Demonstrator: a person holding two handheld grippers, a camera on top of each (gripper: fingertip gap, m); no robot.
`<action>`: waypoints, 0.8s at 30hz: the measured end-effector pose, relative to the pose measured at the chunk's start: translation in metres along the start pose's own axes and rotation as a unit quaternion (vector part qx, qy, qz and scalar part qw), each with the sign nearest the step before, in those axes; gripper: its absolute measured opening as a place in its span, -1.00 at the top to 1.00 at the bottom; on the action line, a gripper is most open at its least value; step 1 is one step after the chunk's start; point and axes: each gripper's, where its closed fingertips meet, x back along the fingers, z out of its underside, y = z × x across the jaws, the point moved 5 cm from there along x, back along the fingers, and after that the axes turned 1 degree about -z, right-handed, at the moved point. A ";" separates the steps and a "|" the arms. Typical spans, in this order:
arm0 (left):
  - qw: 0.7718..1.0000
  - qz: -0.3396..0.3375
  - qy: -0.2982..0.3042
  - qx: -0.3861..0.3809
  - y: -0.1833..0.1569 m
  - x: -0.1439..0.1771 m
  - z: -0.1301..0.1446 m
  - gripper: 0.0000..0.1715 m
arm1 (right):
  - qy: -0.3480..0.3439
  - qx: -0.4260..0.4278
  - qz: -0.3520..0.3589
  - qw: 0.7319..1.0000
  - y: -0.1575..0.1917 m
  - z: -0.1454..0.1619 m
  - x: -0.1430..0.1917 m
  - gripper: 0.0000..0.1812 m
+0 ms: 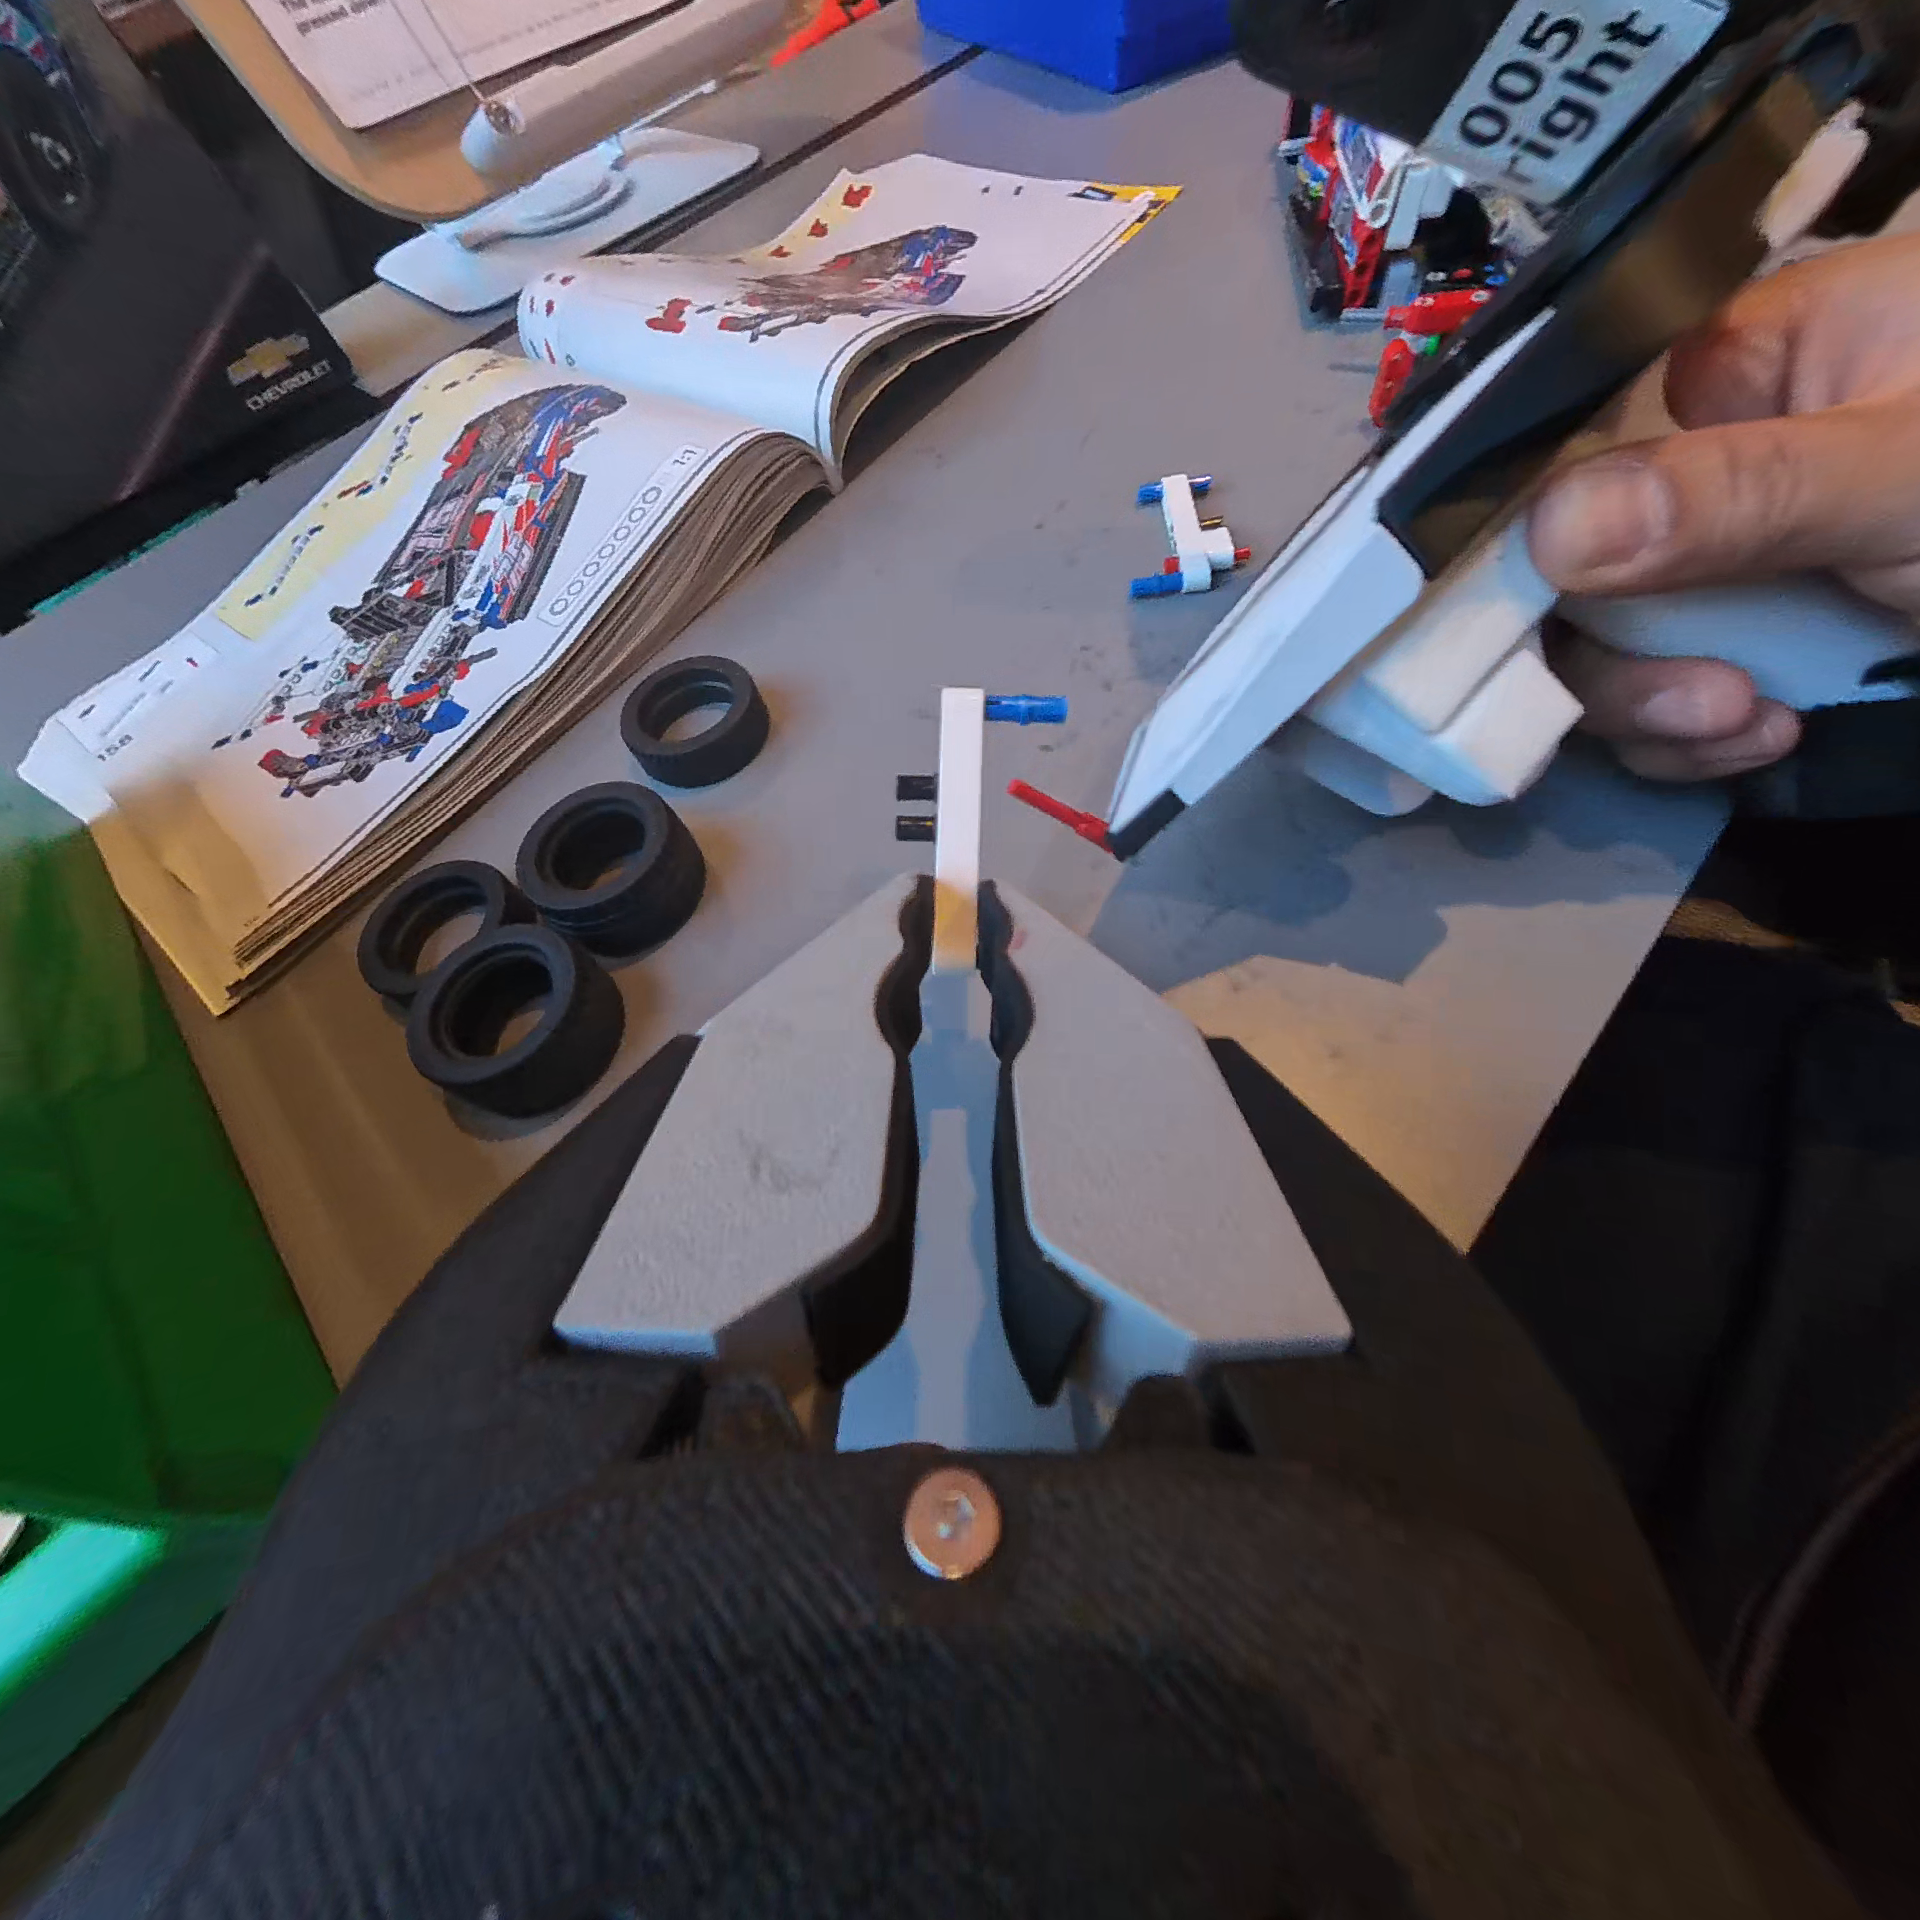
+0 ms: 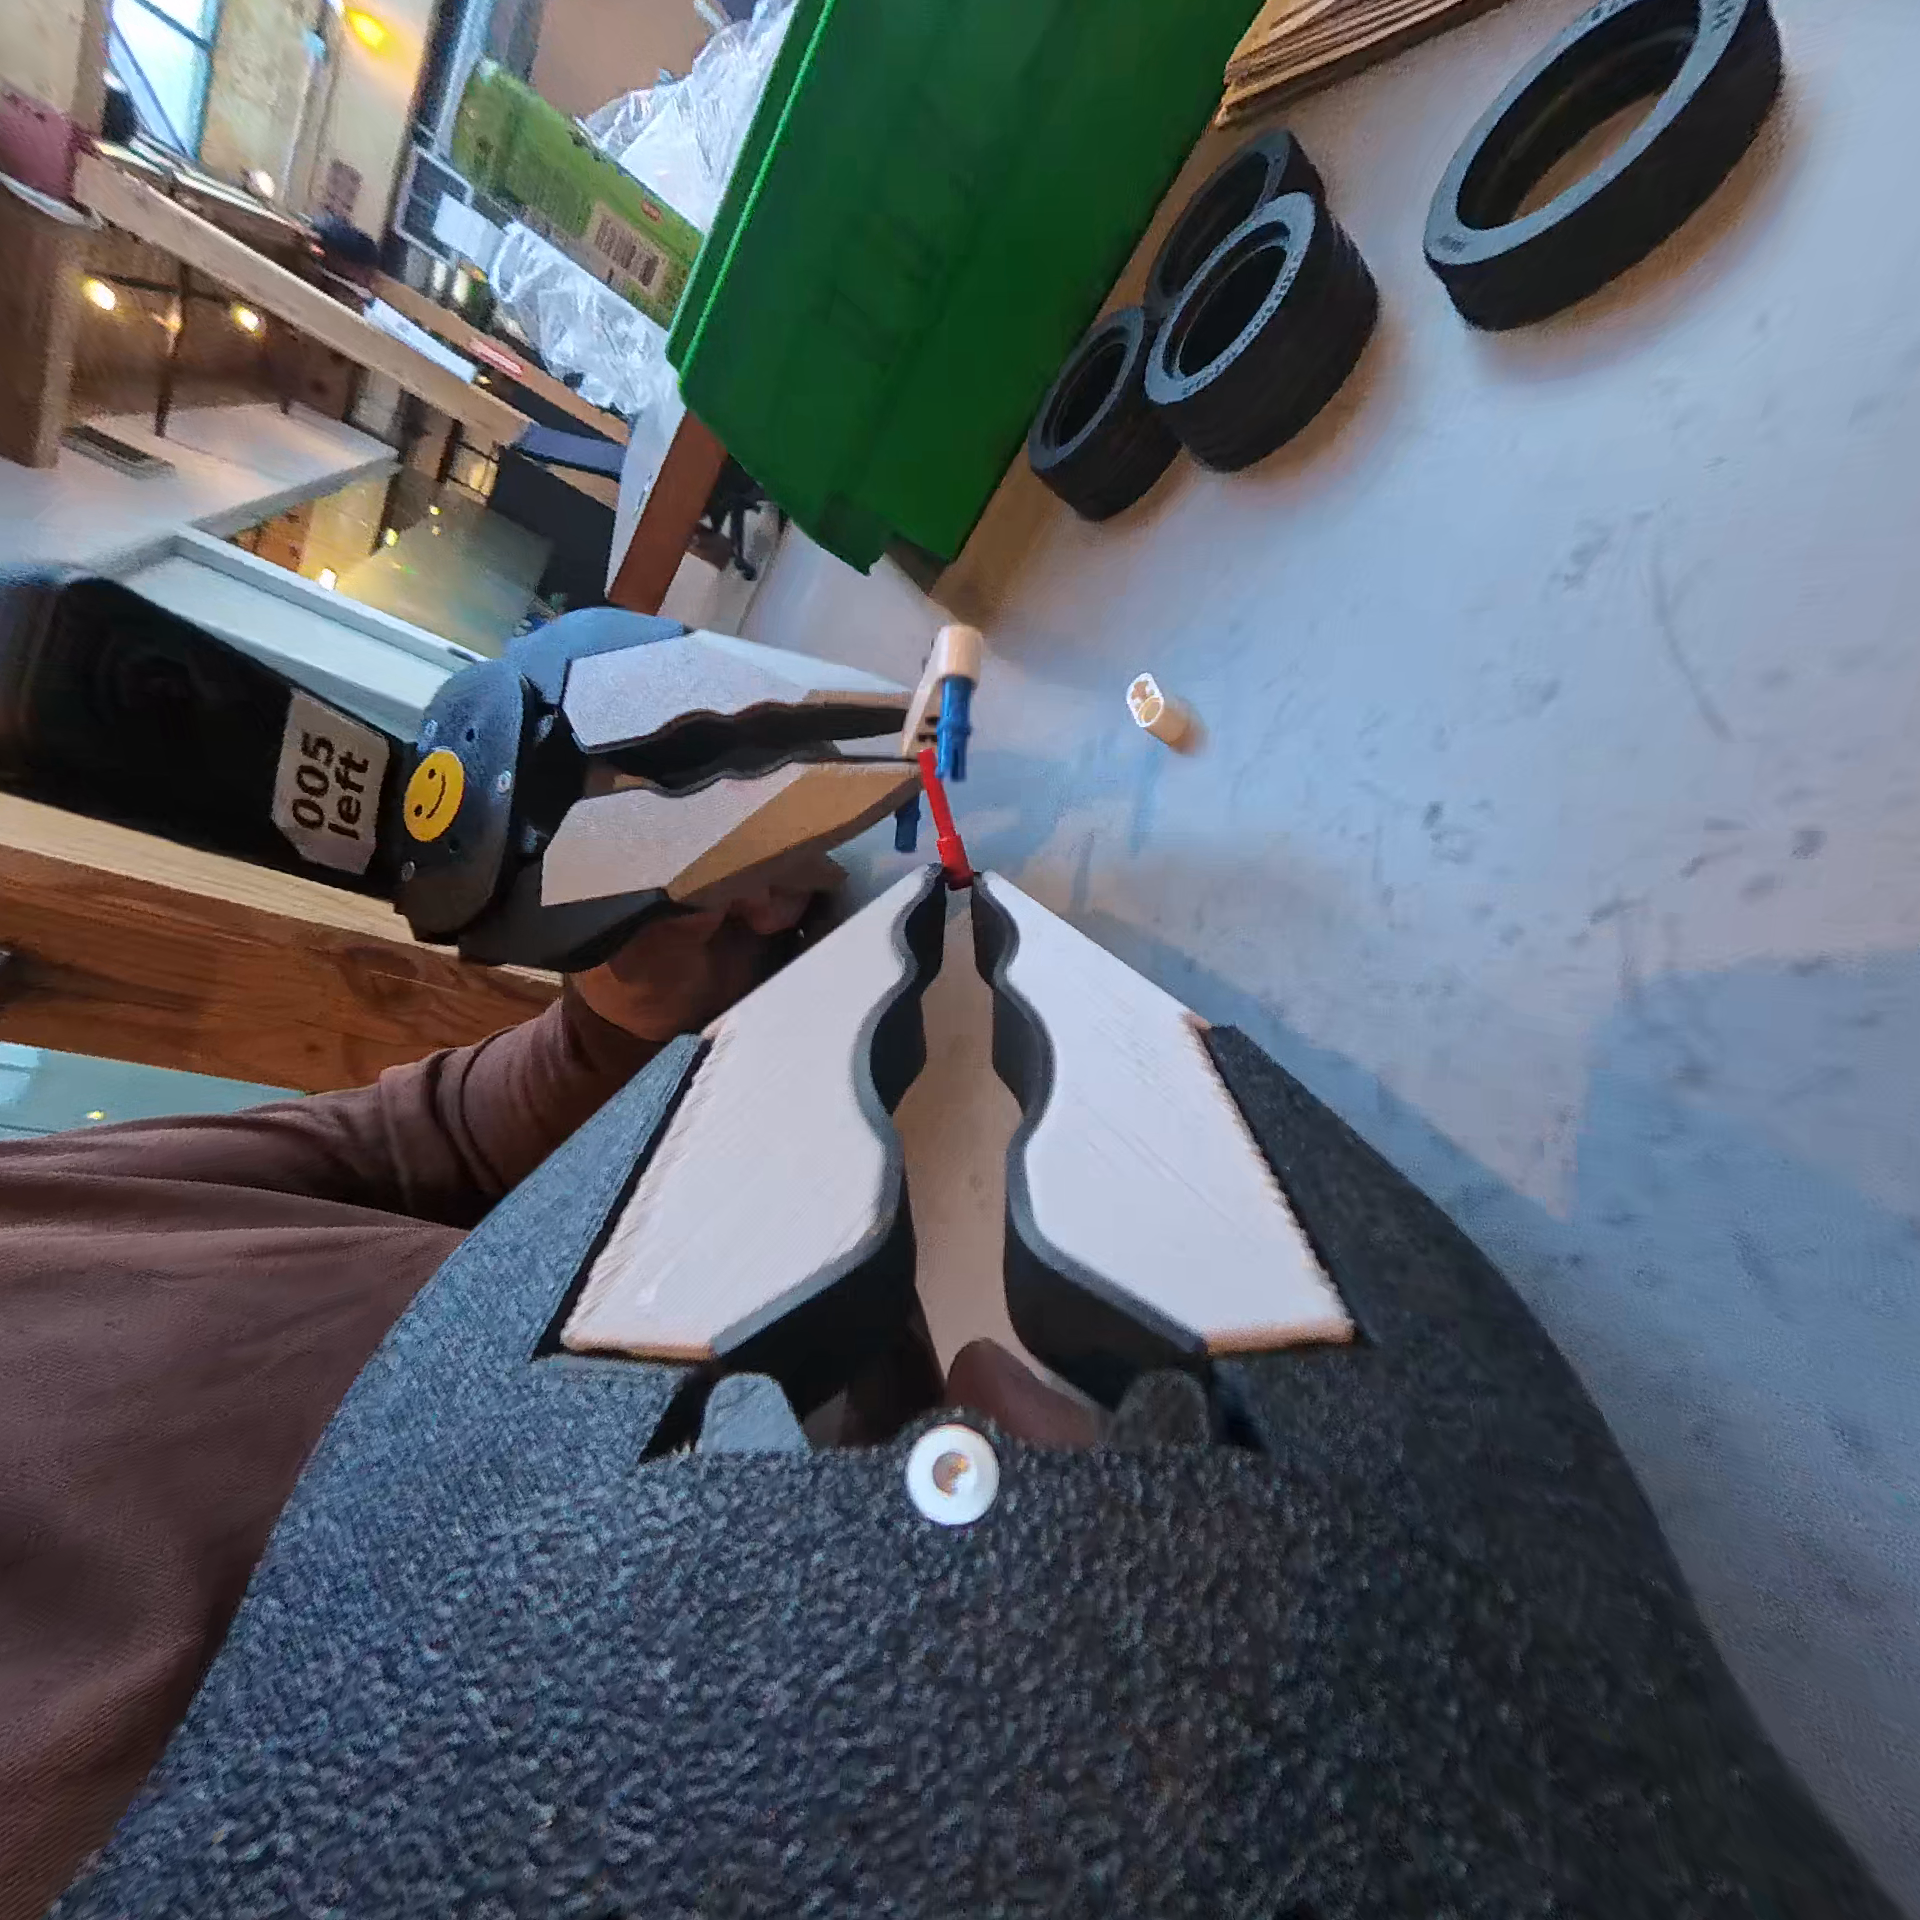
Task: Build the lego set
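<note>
White beam [image 1: 957,800] in left hand-held gripper [image 1: 954,891]

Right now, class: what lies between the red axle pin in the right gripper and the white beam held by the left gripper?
Nothing: in the left wrist view only bare grey table shows between the red axle pin and white beam.

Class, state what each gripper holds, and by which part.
The left gripper clamps the white beam by its near end. The right gripper pinches the red pin by its near end.

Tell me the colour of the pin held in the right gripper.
Red pin, clearest in the right wrist view.
</note>
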 end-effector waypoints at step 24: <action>0.974 -0.053 -0.001 -0.220 -0.012 0.001 0.009 0.94 | -0.010 -0.047 -0.025 0.999 -0.006 0.000 -0.001 0.96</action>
